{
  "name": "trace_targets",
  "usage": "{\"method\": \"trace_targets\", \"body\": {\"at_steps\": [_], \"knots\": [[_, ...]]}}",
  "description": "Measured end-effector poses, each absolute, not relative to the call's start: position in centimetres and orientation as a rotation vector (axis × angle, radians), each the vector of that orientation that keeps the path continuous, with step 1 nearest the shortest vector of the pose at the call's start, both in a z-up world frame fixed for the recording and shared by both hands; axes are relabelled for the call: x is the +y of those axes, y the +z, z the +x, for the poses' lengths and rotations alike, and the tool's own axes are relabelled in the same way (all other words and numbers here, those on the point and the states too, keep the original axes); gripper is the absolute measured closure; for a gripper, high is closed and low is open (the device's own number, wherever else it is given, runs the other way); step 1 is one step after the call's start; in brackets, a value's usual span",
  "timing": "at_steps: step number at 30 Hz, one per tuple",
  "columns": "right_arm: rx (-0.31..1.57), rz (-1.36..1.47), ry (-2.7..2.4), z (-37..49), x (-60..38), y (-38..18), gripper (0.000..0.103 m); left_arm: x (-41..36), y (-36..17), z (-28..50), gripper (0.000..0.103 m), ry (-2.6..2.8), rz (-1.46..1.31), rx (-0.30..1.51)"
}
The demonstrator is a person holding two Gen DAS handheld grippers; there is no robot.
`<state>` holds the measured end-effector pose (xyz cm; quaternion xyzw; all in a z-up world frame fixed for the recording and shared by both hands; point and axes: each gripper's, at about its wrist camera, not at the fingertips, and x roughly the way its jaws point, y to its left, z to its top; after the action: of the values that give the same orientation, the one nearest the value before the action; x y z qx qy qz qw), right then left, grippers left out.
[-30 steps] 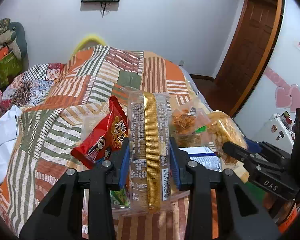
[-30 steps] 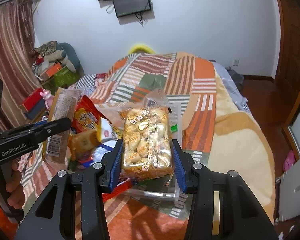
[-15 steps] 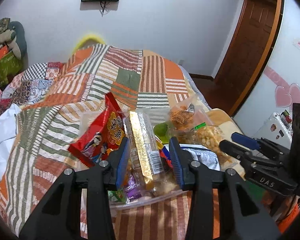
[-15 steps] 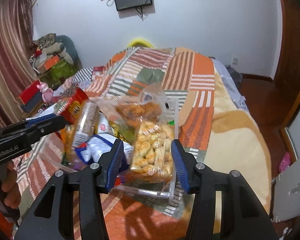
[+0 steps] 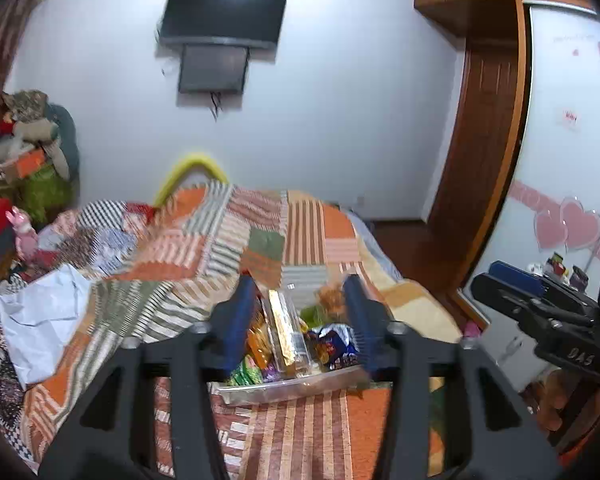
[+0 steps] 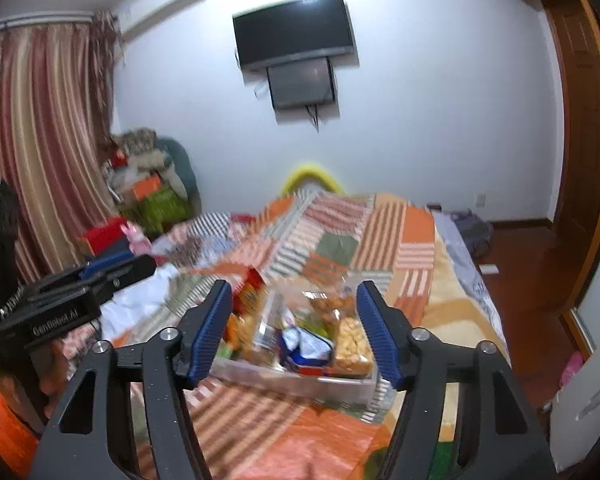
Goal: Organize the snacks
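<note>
Standing wide apart and empty, the left gripper (image 5: 300,312) and right gripper (image 6: 294,332) have released their packets. Ahead between the fingers, the clear tray (image 6: 300,380) holds the gold-striped packet (image 5: 286,332), long axis pointing away, and the biscuit bag (image 6: 350,344).

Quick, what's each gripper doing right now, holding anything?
Left gripper: open, holding nothing.
Right gripper: open, holding nothing.

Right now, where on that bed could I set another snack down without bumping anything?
The patchwork bedspread lies bare beyond the clear snack tray, toward the wall, and the beige blanket right of the tray is bare too. The tray itself is packed with packets, and white paper crowds the left side.
</note>
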<state>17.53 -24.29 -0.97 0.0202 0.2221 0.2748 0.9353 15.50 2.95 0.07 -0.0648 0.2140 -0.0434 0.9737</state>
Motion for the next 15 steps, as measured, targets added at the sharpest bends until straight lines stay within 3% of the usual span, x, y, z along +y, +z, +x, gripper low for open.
{"method": "trace_targets", "body": {"at_steps": [10, 13, 15], "knots": [[0.347, 0.073, 0.552, 13.3, -24.7, 1.8, 0.012, 2.5, 3.2, 8.9, 0.013, -0.037, -0.091, 0.282], [0.336, 0.066, 0.525, 13.1, -24.5, 1.6, 0.0, 2.2, 3.4, 7.7, 0.009, -0.031, -0.085, 0.26], [0.329, 0.064, 0.508, 13.0, -24.4, 1.6, 0.0, 2.0, 3.4, 7.4, 0.005, -0.023, -0.075, 0.253]]}}
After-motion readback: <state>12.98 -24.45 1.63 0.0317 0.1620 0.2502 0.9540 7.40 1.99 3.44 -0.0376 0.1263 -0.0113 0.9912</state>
